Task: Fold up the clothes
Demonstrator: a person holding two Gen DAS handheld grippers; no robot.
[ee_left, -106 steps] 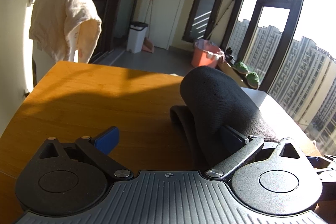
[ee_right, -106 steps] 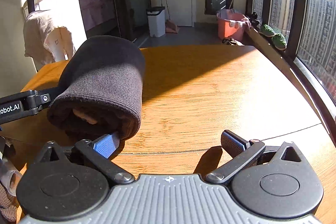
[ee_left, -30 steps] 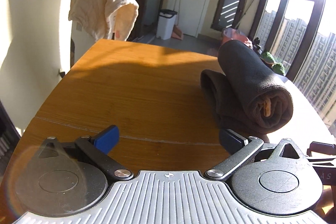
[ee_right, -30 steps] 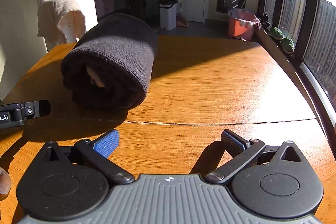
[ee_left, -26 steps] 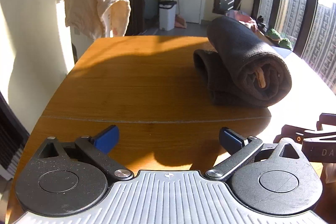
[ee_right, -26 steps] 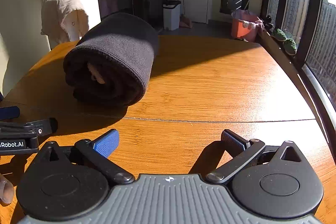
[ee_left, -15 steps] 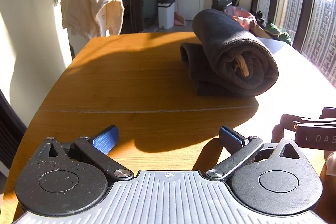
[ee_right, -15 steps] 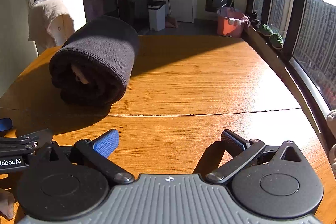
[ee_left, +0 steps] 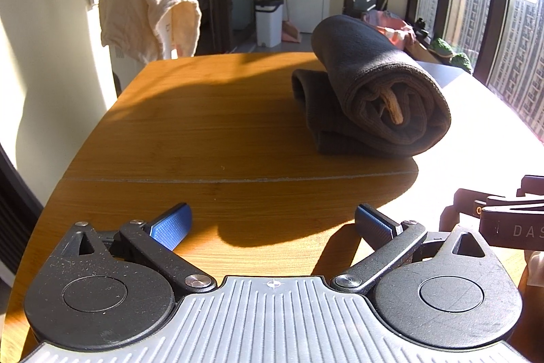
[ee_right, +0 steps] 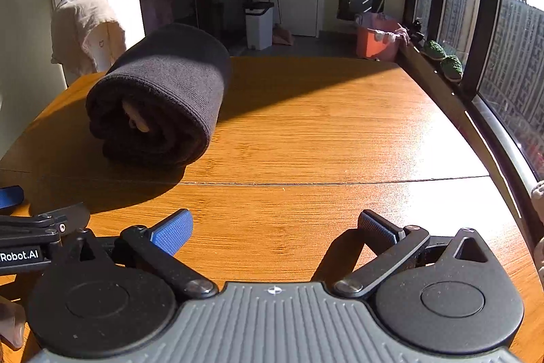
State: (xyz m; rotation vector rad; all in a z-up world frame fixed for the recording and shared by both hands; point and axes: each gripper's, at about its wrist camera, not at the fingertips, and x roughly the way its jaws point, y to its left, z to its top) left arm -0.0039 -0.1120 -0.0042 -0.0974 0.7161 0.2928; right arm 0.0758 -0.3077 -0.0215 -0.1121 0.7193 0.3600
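Here both tools (ee_left: pixel 272 223) (ee_right: pixel 273 228) gape wide, seemingly touching nothing.

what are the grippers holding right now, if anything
Nothing. Left gripper and right gripper are both open and empty; the rolled dark garment lies untouched on the table.

Strong, low sunlight pours in from the tall dark-framed windows (ee_right: pixel 489 22) on the right. It burns the far right of the orange-brown wooden tabletop (ee_left: pixel 210 131) to near-white glare in the left wrist view. The rolled dark brown fleece garment (ee_left: pixel 380 91) throws a long, hard-edged shadow toward the camera. The doorway behind stays dim. Both views are sharp, with fisheye bending at the edges and dark corners.
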